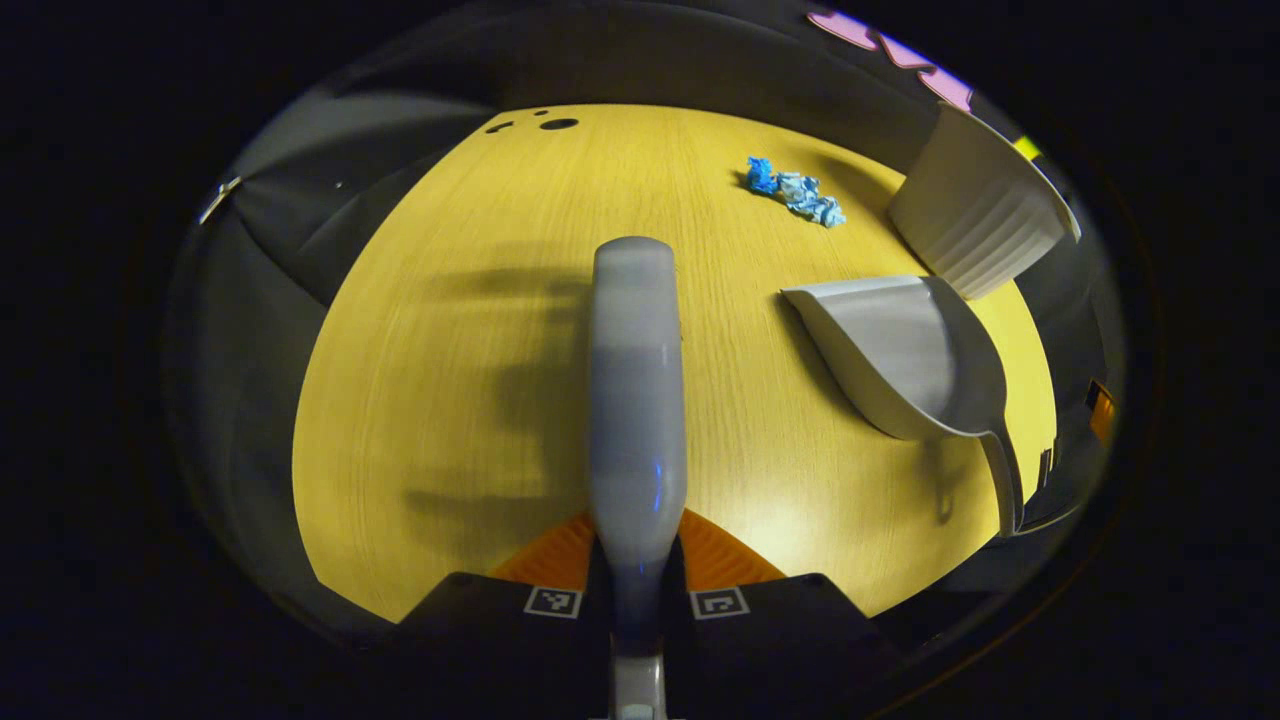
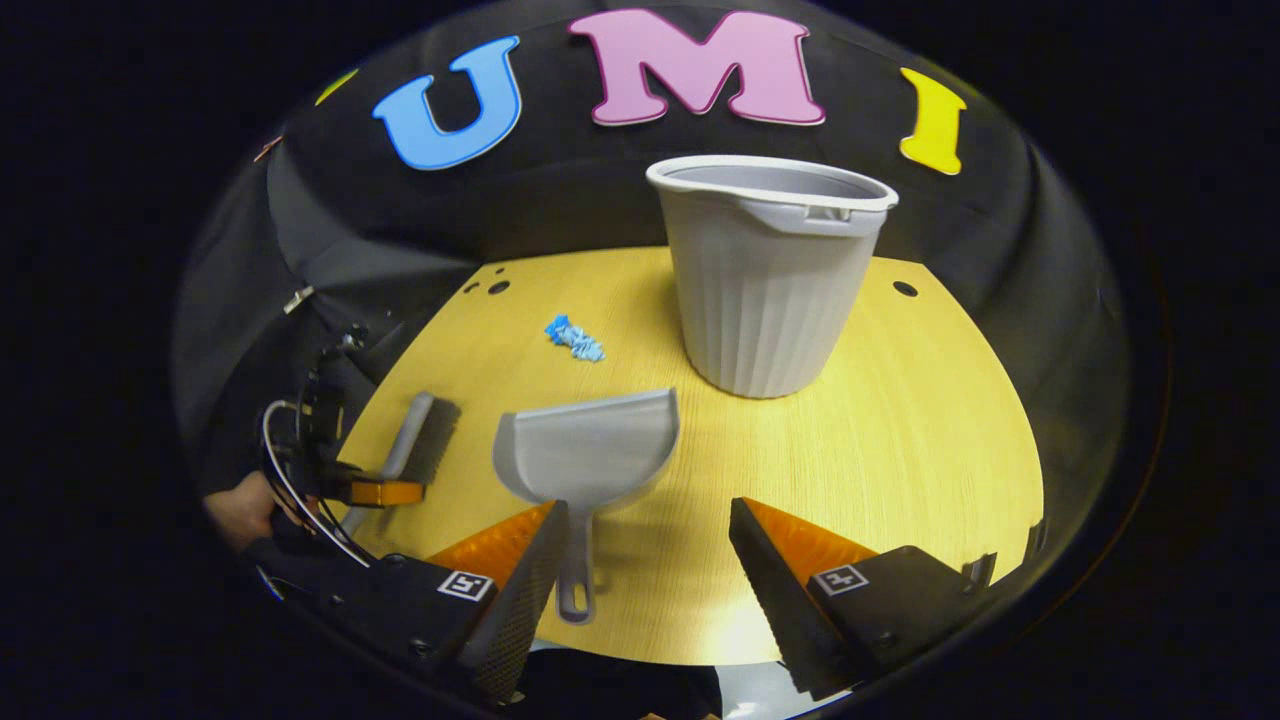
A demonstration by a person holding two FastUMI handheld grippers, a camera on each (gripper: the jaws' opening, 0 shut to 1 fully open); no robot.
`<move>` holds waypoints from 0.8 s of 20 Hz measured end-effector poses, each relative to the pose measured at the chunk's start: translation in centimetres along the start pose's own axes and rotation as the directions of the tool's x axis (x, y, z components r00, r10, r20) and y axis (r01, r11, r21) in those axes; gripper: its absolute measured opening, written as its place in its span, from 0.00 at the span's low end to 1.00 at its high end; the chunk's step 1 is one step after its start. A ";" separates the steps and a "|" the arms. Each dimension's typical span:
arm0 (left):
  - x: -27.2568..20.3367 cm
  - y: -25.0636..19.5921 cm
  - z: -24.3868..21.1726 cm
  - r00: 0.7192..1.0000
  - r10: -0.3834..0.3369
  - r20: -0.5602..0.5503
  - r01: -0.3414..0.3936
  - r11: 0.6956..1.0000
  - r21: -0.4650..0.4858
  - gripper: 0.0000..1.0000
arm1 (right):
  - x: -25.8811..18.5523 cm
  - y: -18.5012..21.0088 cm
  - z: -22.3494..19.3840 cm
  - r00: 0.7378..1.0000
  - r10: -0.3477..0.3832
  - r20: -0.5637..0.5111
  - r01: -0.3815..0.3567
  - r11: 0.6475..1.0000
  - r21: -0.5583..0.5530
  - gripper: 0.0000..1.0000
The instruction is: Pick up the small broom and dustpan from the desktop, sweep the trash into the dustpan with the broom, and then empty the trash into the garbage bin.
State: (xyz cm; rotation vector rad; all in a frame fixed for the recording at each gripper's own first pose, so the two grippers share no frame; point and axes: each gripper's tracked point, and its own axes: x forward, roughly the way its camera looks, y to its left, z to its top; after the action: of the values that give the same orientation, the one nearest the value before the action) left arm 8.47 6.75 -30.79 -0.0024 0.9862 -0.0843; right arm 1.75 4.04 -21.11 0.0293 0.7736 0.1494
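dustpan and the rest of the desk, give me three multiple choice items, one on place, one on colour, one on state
1. Where does the dustpan lie?
A. inside the bin
B. flat on the desktop, in front of the bin
C. lifted off the desktop in the right gripper

2. What colour is the crumpled trash?
A. blue
B. red
C. green

3. What is the state of the left gripper?
A. open and holding nothing
B. shut on the dustpan
C. shut on the broom

Key: 1 B, the dustpan rests on the desktop nearer than the bin. 2 A, the scraps show blue in both views. 3 C, in the left gripper view the broom handle is pinched between the fingers, while the right gripper stands open.
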 end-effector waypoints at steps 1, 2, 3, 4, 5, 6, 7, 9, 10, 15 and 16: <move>-0.6 0.1 0.0 1.000 -0.007 0.014 0.007 1.000 -0.011 0.25 | 0.1 0.6 -0.3 1.000 0.015 -0.016 -0.015 1.000 -0.008 0.99; -1.4 0.2 0.1 0.999 -0.010 0.032 0.011 1.000 -0.022 0.25 | 0.4 1.5 -0.7 0.998 0.040 -0.039 -0.040 0.999 -0.003 0.99; -2.2 0.4 0.3 0.998 -0.013 0.054 0.014 0.999 -0.030 0.25 | 0.6 2.4 -1.2 0.996 0.061 -0.069 -0.061 0.998 -0.001 0.99; -3.0 0.4 0.3 0.998 -0.020 0.064 0.022 0.999 -0.031 0.25 | 1.1 3.0 -1.7 0.993 0.064 -0.098 -0.065 0.998 -0.012 0.99; -3.8 0.4 0.2 0.997 -0.021 0.072 0.023 0.999 -0.025 0.25 | 1.6 3.3 -1.9 0.992 0.060 -0.114 -0.065 0.997 -0.036 0.99; -4.8 0.5 0.4 0.995 -0.019 0.093 0.021 1.000 -0.020 0.25 | 2.3 3.7 -2.2 0.990 0.058 -0.130 -0.067 0.995 -0.067 0.99; -5.7 0.5 0.4 0.993 -0.019 0.113 0.021 1.000 -0.017 0.25 | 2.9 4.2 -2.7 0.987 0.057 -0.149 -0.072 0.993 -0.094 0.99; -7.5 0.2 0.4 0.989 -0.030 0.142 0.035 0.999 -0.030 0.25 | 4.6 5.1 -3.7 0.980 0.063 -0.187 -0.086 0.989 -0.118 0.99; -8.3 -0.1 0.5 0.987 -0.038 0.156 0.045 0.998 -0.041 0.25 | 5.4 5.4 -4.2 0.977 0.063 -0.203 -0.087 0.990 -0.115 1.00; -12.3 -0.6 0.3 0.974 -0.042 0.222 0.061 0.995 -0.076 0.25 | 9.1 5.1 -5.8 0.967 0.026 -0.253 -0.051 0.994 -0.092 1.00; -12.8 -0.7 0.1 0.973 -0.042 0.227 0.063 0.994 -0.086 0.25 | 9.6 5.2 -5.9 0.966 0.021 -0.256 -0.042 0.996 -0.075 1.00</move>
State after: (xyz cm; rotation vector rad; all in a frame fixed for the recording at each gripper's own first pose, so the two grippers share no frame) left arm 1.49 7.00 -20.01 -0.1208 0.7629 -0.0847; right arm 3.75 10.39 -31.59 -0.0551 1.0243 0.2172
